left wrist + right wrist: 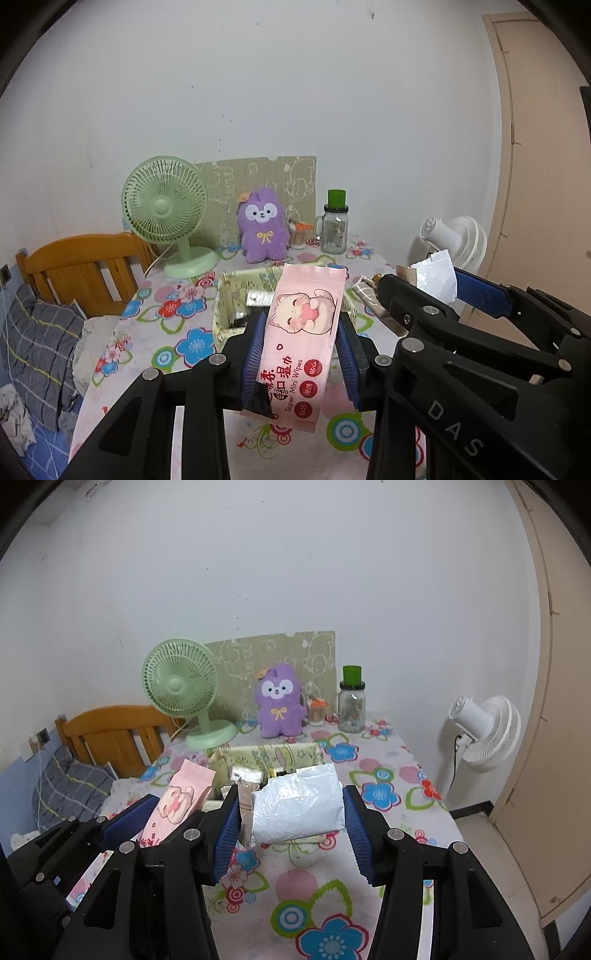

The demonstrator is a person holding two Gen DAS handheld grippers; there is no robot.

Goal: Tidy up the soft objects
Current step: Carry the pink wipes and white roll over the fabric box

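My left gripper (301, 332) is shut on a pink wet-wipes pack (304, 332) with a cartoon cat, held above the table in front of the patterned storage box (225, 295). It also shows in the right wrist view (177, 805). My right gripper (290, 812) is shut on a white soft pack (299, 805) together with a thin brown sachet (245, 812), just before the box (266, 757). The right gripper appears in the left wrist view (424, 295) at the right, with the white pack (437, 277). The box holds some small packets.
A flowered cloth covers the table (332, 886). At its back stand a green fan (166, 218), a purple plush toy (262, 225), a cotton-swab jar (299, 236) and a green-lidded jar (334, 225). A white fan (484, 734) stands right; a wooden bed head (81, 269) lies left.
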